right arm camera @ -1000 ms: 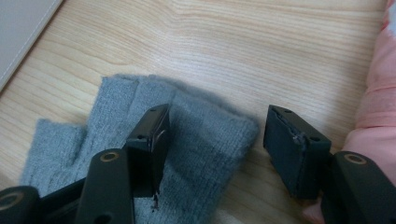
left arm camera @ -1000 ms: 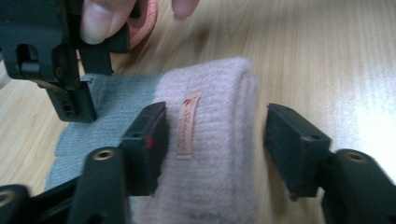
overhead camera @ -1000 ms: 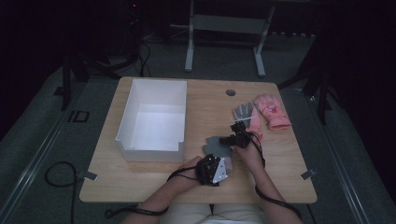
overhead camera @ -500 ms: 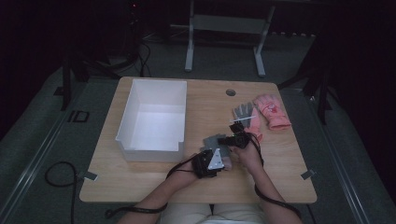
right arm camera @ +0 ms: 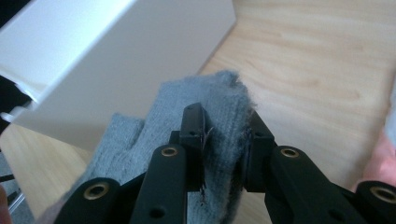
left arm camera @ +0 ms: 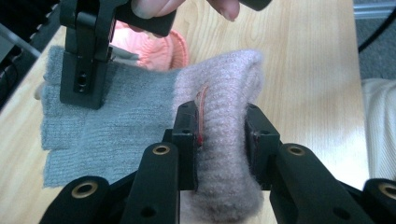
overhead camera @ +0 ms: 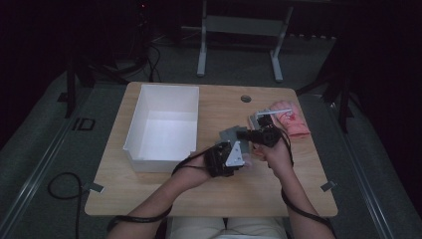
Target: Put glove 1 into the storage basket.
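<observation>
Grey knit glove (left arm camera: 107, 121) with pale pink cuff: left gripper (left arm camera: 219, 140) jaws pinch the cuff; right gripper (right arm camera: 224, 149) jaws pinch its grey fabric, bin (overhead camera: 164, 124) at 9 o'clock.

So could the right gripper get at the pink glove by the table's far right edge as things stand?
Probably not yet. The right gripper is shut on the grey glove, which the left gripper also pinches at its pinkish cuff. The pink glove lies close behind with bare table between, so only the occupied jaws hinder it.
</observation>
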Demonstrator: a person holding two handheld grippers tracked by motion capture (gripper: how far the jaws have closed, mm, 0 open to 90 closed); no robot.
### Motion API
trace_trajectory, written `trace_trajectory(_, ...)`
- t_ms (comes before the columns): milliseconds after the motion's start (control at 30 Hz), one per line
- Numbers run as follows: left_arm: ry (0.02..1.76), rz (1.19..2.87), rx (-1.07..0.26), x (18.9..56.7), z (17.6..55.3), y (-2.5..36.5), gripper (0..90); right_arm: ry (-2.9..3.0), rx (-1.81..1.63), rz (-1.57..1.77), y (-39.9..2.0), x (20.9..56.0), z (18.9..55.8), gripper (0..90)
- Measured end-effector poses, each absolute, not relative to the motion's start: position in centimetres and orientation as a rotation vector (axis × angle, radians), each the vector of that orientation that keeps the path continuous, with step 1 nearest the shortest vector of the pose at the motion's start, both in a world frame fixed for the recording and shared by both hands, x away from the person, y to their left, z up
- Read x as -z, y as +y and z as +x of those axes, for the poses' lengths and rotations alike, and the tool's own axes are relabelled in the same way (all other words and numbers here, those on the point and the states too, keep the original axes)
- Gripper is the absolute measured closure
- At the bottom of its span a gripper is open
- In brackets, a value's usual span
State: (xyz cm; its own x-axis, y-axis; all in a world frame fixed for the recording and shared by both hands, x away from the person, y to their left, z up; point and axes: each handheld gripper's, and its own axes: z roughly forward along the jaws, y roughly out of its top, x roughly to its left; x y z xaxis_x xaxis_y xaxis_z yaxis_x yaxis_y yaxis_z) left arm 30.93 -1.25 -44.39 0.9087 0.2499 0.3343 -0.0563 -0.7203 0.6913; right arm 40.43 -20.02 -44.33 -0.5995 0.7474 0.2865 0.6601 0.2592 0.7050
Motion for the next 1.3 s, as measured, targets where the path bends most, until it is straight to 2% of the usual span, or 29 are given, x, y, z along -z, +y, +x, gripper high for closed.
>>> trace_trajectory(333,0.087,2.342,-0.554,40.8,32.6,2.0,70.6,2.382,-1.329,1.290,-17.2,40.3,41.5,74.8)
trace_trajectory(733,0.103,2.373,-0.620,38.7,33.2,6.2,70.6,2.393,-1.371,1.224,-12.5,37.8,42.8,74.9)
trace_trajectory(967,0.104,2.396,-0.660,38.1,33.6,9.5,70.5,2.404,-1.396,1.178,-9.2,37.0,43.4,74.8)
trace_trajectory(1300,0.138,2.422,-0.613,39.3,33.9,14.8,70.4,2.475,-1.375,1.121,-3.7,37.8,43.9,74.8)
